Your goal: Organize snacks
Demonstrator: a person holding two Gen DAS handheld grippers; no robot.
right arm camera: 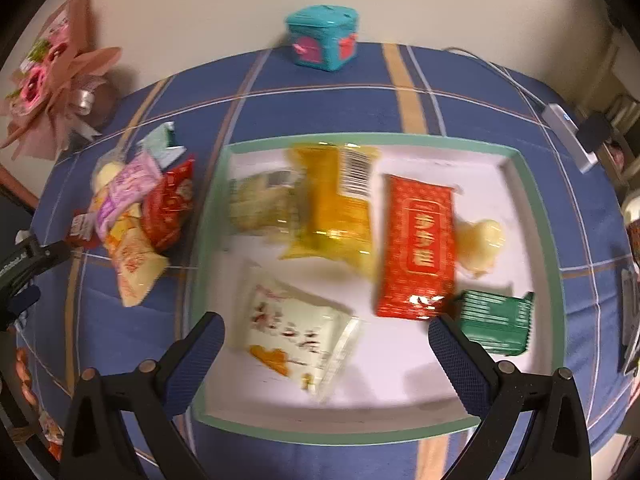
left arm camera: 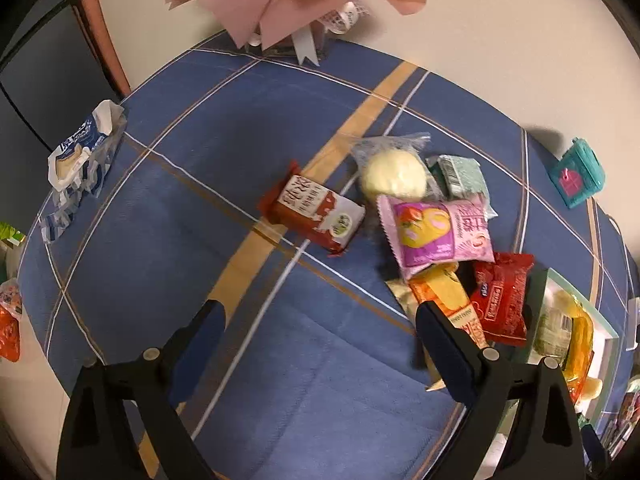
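Note:
A heap of snack packets lies on the blue checked tablecloth (left arm camera: 160,200): a red-brown packet (left arm camera: 314,212), a pale round bun in clear wrap (left arm camera: 394,176), a pink packet (left arm camera: 438,232), a red packet (left arm camera: 502,300) and an orange-yellow packet (left arm camera: 444,296). My left gripper (left arm camera: 320,328) hangs open above bare cloth, left of the heap. A white tray with a green rim (right arm camera: 536,216) holds several snacks, among them a yellow packet (right arm camera: 336,208), an orange-red packet (right arm camera: 418,244), a green packet (right arm camera: 496,324) and a cream packet (right arm camera: 296,328). My right gripper (right arm camera: 326,344) is open above the tray's near side.
A pink paper bouquet (left arm camera: 280,4) stands at the table's far edge. A teal box (right arm camera: 324,38) sits by the wall. An opened blue-and-white bag (left arm camera: 80,156) lies at the left edge. A white device with a cable (right arm camera: 568,128) rests at the right.

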